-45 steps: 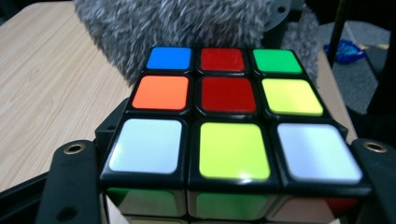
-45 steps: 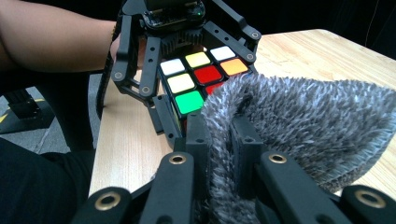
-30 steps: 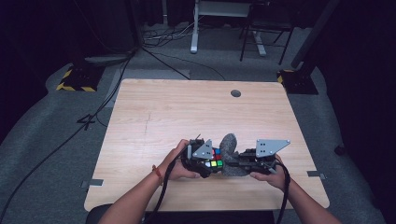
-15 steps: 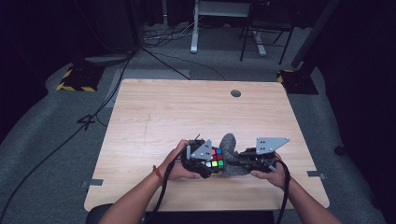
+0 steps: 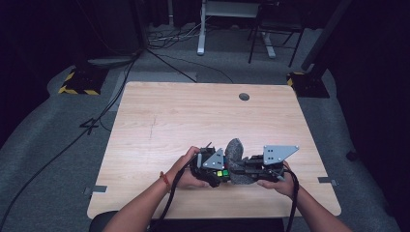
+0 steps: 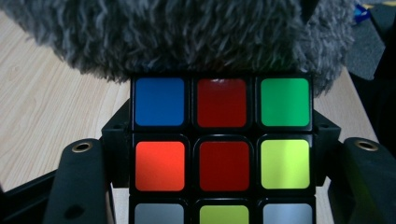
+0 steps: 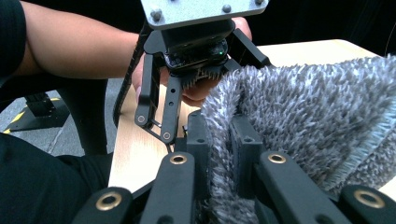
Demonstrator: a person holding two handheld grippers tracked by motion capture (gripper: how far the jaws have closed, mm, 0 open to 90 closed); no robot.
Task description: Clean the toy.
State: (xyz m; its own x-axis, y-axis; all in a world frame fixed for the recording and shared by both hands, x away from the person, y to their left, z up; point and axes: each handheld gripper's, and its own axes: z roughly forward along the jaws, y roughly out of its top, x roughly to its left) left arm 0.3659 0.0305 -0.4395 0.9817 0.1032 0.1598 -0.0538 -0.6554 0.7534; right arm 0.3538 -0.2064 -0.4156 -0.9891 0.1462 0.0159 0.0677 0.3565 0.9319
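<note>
We pinch the puzzle cube (image 6: 223,154) in our left tool (image 5: 212,169) and the grey fuzzy cloth (image 7: 299,121) in our right tool (image 5: 249,169), cube touching the cloth, near the bench (image 5: 193,121) front edge.

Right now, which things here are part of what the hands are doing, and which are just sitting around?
In use:
- puzzle cube, clamped in the left gripper
- grey fuzzy cloth, pinched in the right gripper and lying against the cube

Just around:
- table
- cables on the floor
- yellow-and-black striped floor plate
</note>
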